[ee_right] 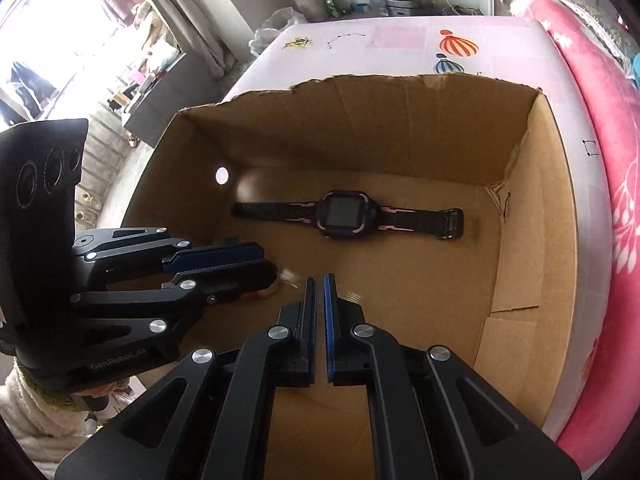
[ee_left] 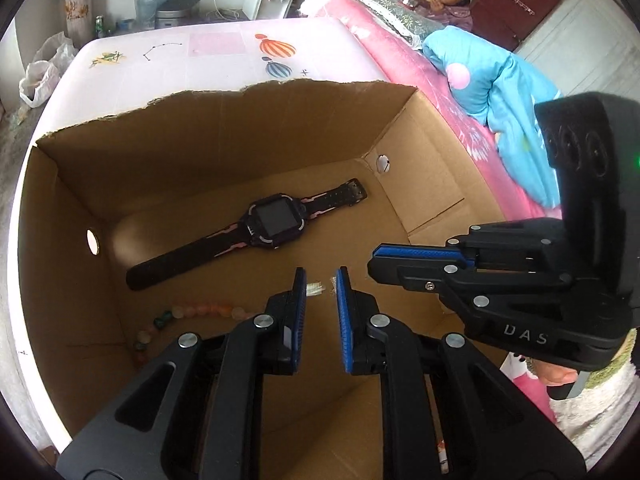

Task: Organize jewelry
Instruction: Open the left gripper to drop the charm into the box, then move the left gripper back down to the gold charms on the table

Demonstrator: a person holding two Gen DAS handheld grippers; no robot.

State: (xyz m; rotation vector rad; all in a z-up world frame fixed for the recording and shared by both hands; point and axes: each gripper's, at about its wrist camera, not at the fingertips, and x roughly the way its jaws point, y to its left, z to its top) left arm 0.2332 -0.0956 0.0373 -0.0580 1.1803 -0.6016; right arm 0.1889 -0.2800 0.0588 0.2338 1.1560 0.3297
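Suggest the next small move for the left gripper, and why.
Probably lower the left gripper toward the bare cardboard box floor near the watch and let go: a small white piece sits between its fingertips above the box, though whether it is gripped is unclear.

The black left gripper (ee_left: 321, 280) tilts steeply downward, its blue-padded fingers (ee_left: 343, 300) slightly parted with nothing pinched. Beside it, the black right gripper (ee_right: 319, 286) slopes likewise, fingers (ee_right: 329, 304) practically closed, empty.
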